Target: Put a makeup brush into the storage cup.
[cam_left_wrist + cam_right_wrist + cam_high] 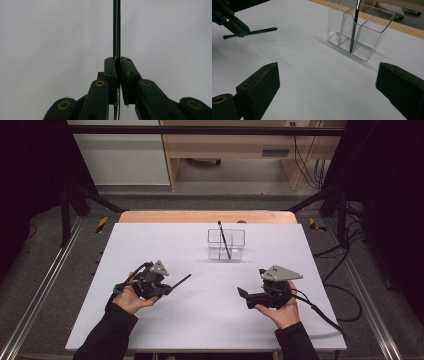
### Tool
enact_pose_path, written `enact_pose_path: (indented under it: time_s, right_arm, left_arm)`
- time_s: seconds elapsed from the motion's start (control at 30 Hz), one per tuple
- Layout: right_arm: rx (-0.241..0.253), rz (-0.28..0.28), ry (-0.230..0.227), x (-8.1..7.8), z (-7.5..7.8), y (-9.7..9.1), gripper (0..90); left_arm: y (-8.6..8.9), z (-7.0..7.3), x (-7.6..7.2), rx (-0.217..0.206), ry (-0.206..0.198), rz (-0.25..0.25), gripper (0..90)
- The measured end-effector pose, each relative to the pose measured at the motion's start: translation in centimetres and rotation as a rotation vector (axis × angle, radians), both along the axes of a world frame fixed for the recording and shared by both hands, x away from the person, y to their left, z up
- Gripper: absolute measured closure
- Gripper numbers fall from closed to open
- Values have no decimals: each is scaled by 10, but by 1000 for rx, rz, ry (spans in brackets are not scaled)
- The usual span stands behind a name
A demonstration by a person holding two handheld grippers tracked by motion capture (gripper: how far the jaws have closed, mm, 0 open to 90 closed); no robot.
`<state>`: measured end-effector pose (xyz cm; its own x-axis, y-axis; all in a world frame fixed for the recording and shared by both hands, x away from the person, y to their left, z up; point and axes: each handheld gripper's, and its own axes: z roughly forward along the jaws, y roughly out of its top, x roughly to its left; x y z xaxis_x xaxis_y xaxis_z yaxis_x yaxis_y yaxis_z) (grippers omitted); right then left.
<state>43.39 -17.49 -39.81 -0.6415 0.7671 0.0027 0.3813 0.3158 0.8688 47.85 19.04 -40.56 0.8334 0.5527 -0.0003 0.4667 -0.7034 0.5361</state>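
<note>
The black pen (179, 283) sits clamped in the left gripper (161, 290), jaws pressed tight on the shaft, and in the left gripper view the pen (116, 27) runs straight out ahead between the two black pads, dead in line with the jaws. From the high view its free end sticks out toward the middle of the table, angled up and to the right, which puts the long axis roughly on a line toward the clear organizer (226, 245). That organizer stands farther up the white table (150, 330), toward the far edge and a little right of centre, well apart from the held pen, and there is already a second pen (223, 240) leaning in its middle compartment. The right gripper view shows that neatly: the organizer (362, 30) with its dividers, the leaning pen (354, 27) inside, and the left gripper's pen (259, 31) off to the side over bare table. The right gripper (242, 296) has its jaws spread wide with nothing between them, low over the table on the person's right, about as near to the organizer as the left one. My read is that the pen has to be tipped toward upright before it goes in, since it lies nearly level now. Plenty of open white surface lies between pen tip and organizer; the things to watch are the thin clear rim and the pen already leaning inside.
</note>
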Motion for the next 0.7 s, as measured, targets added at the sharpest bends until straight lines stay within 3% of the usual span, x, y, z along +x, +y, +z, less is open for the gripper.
enact_pose_path:
  time_s: [0.17, 0.7]
  right_arm:
    - [-22, 27, -13, -1, 5, 7, 65]
    - [-170, 139, -31, -5, 16, 31, 82]
  left_arm:
    - [-7, 5, -8, -16, -10, -40, 834]
    - [-32, 13, -21, -38, -27, -150, 834]
